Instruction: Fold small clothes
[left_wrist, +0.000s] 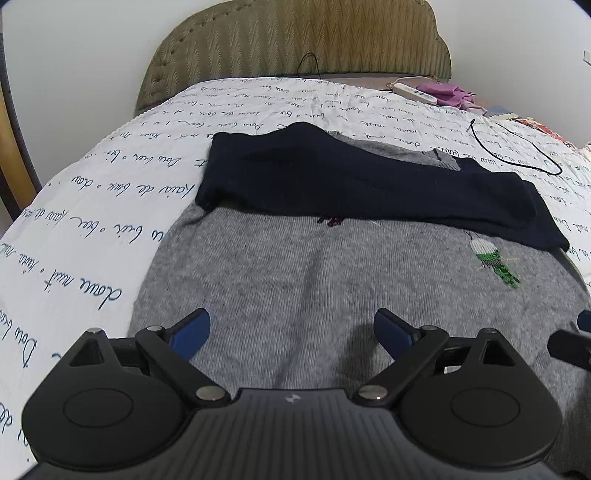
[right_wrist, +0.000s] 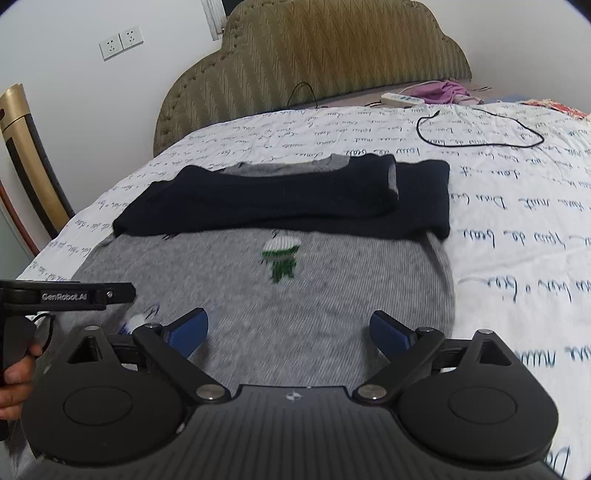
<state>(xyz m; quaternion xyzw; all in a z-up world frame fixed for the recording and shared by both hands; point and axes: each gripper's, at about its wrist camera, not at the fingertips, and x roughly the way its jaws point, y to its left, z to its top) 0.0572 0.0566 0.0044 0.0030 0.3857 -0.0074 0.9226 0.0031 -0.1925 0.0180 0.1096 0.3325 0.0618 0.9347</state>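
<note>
A small grey knit sweater (left_wrist: 295, 280) lies flat on the bed, also in the right wrist view (right_wrist: 314, 288). Its dark navy sleeves (left_wrist: 332, 177) are folded across the upper body, and show in the right wrist view (right_wrist: 280, 199). A green and white embroidered figure (left_wrist: 495, 262) sits on the grey chest (right_wrist: 282, 258). My left gripper (left_wrist: 291, 332) is open over the sweater's lower left part. My right gripper (right_wrist: 290, 330) is open over its lower right part. Neither holds anything. The left tool's body shows at the right wrist view's left edge (right_wrist: 66, 295).
The bed has a white quilt with blue script (left_wrist: 110, 206) and an olive padded headboard (left_wrist: 295, 40). A black cable (right_wrist: 480, 129) loops on the quilt beyond the sweater. A white power strip (right_wrist: 402, 99) and purple cloth (right_wrist: 439, 90) lie near the headboard.
</note>
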